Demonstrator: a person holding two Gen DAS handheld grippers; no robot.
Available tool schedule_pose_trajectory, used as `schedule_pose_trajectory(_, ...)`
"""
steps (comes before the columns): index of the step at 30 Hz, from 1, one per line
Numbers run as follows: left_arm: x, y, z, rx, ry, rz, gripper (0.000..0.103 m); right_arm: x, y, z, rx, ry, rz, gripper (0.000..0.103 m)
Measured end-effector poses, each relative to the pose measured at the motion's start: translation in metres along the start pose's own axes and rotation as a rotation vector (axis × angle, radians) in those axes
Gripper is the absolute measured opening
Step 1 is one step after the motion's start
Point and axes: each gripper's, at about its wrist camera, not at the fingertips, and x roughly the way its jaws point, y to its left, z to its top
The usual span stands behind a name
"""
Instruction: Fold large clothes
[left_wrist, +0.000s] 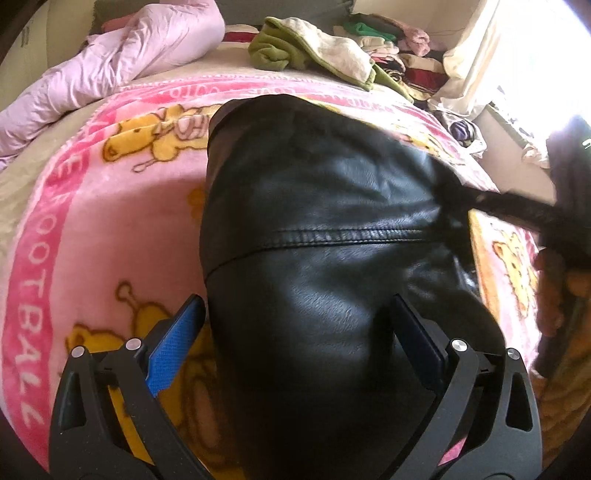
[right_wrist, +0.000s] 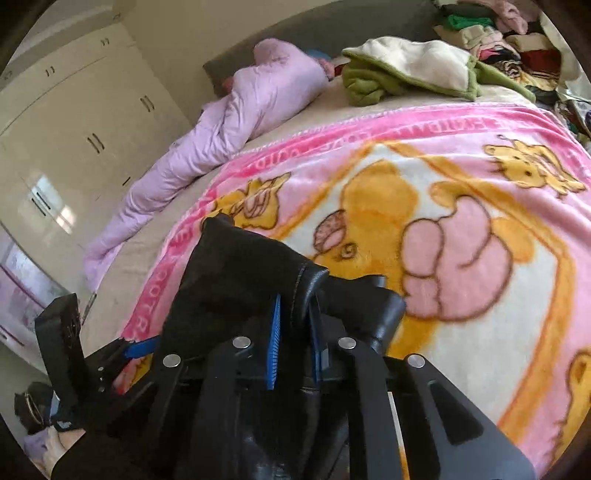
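Right wrist view is showing the right tool (right_wrist: 295, 328) pinching the black leather garment's (left_wrist: 325, 229) edge, the left tool (left_wrist: 295, 325) gaping open over it, and the folding is seemingly only beginning.

Lit by daylight from a blown-out white window (left_wrist: 532, 48) at the left view's upper right. Sheen along the black leather garment (left_wrist: 332, 236). Glare reflected off the glossy cream wardrobe doors (right_wrist: 48, 199). Bent hard toward dark fisheye corners. Smeared by motion blur at the right edge.
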Motion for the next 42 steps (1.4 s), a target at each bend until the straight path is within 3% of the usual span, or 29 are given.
schedule_pose_trajectory(4,0.003,-0.002,-0.001,0.005,-0.001,0.005,0.093,0.012,-0.016,-0.007,-0.017,0.031,-0.107,0.016)
schedule_pose_trajectory(7,0.004,-0.003,-0.001,0.008,0.004,0.015,0.093,0.03,-0.024,-0.02,-0.059,0.066,-0.172,0.026)
schedule_pose_trajectory(13,0.001,-0.006,-0.004,0.013,-0.01,0.043,0.093,0.042,-0.028,-0.028,-0.05,0.061,-0.204,0.034)
schedule_pose_trajectory(15,0.0,-0.004,-0.005,0.005,-0.013,0.034,0.093,0.031,-0.022,-0.028,-0.06,0.037,-0.246,0.052)
schedule_pose_trajectory(17,-0.002,-0.005,-0.005,0.003,-0.017,0.035,0.093,0.019,-0.017,-0.028,-0.07,0.003,-0.261,0.058)
schedule_pose_trajectory(26,-0.016,-0.008,-0.012,0.007,-0.044,0.036,0.093,-0.043,0.013,-0.055,-0.101,-0.086,-0.201,0.059)
schedule_pose_trajectory(42,-0.053,0.001,-0.027,0.006,-0.104,0.065,0.093,-0.074,0.052,-0.102,-0.146,-0.104,-0.162,0.058)
